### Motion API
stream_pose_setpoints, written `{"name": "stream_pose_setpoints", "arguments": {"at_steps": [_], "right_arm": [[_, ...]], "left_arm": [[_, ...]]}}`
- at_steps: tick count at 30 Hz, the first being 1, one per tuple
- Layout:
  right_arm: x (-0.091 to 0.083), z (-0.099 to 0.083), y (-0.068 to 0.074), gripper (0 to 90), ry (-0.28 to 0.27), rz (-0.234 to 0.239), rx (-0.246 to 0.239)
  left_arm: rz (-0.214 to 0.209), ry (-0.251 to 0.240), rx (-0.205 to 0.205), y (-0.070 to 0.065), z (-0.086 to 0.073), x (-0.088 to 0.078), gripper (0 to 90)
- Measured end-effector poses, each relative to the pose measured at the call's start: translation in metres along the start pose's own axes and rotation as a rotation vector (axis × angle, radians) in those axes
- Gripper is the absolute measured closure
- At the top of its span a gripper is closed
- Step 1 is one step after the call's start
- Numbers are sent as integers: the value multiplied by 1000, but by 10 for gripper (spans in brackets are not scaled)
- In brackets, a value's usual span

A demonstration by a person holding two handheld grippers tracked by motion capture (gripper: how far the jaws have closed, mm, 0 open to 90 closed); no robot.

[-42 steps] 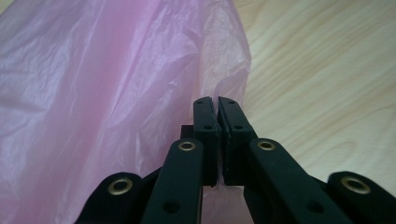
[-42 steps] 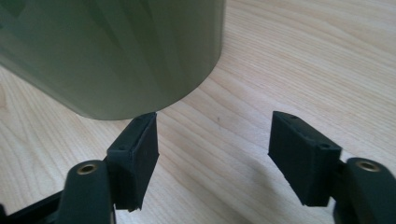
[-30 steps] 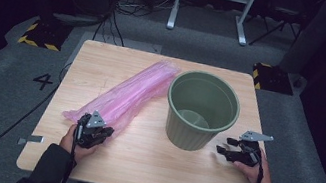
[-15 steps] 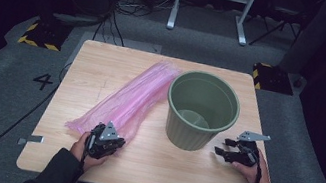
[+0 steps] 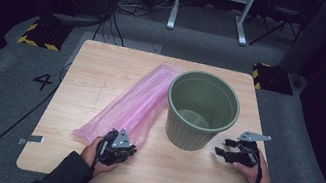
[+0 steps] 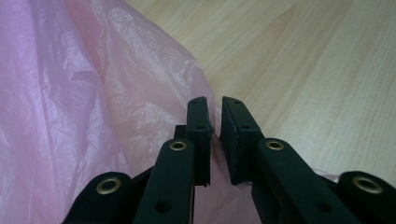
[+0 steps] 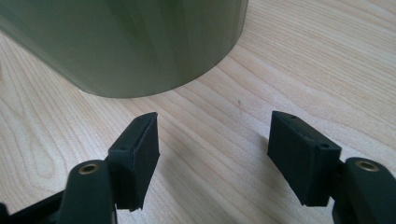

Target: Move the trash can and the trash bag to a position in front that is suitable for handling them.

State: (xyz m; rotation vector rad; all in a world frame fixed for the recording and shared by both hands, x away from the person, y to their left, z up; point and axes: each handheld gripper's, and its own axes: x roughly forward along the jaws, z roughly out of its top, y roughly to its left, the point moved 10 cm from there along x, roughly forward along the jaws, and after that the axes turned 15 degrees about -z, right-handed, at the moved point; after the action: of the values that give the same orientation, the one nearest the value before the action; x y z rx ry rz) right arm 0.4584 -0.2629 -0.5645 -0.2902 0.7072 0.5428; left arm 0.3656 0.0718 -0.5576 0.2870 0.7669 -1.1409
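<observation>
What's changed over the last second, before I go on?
The left gripper slid along the table's near edge toward the green bin, drawing the pink bag's near corner with it. Its jaws have just been opening a little; the left gripper view shows a narrow gap with film at it, grip uncertain. The right gripper, open with nothing between its jaws, and the bin stayed put.

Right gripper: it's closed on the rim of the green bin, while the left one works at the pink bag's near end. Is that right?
Not quite. The right gripper is open with nothing between its jaws, resting on the table beside the green bin without touching it, as the right gripper view shows. The left gripper is indeed at the pink bag's near end.
</observation>
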Motion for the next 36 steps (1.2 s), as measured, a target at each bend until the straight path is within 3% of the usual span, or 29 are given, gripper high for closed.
{"name": "stream_pose_setpoints", "arguments": {"at_steps": [5, 11, 15, 20, 22, 25, 28, 31, 34, 36], "right_arm": [[0, 0, 0, 339, -2, 0, 1], [0, 0, 0, 338, -4, 1, 3], [0, 0, 0, 336, -4, 0, 6], [0, 0, 0, 336, -6, 4, 6], [0, 0, 0, 336, -7, 4, 4], [0, -1, 0, 336, -8, 4, 7], [0, -1, 0, 336, -8, 4, 7], [-1, -1, 0, 336, -8, 3, 3], [-1, -1, 0, 336, -9, 2, 3], [-1, -2, 0, 336, -14, 2, 3]], "left_arm": [[-16, 6, 10, -9, 2, 6, 810], [-47, 7, 37, -19, 6, 14, 875], [-65, 24, 71, -27, 10, 22, 859], [-55, 18, 80, -33, 13, 19, 499], [-31, 23, 77, -34, 13, 15, 361], [-2, 16, 81, -36, 12, 7, 254], [31, 7, 66, -34, 13, 0, 192], [16, -29, 65, -34, 17, -9, 177], [38, -47, 105, -32, 22, -20, 171], [48, -88, 115, -29, 26, -30, 197]]}}
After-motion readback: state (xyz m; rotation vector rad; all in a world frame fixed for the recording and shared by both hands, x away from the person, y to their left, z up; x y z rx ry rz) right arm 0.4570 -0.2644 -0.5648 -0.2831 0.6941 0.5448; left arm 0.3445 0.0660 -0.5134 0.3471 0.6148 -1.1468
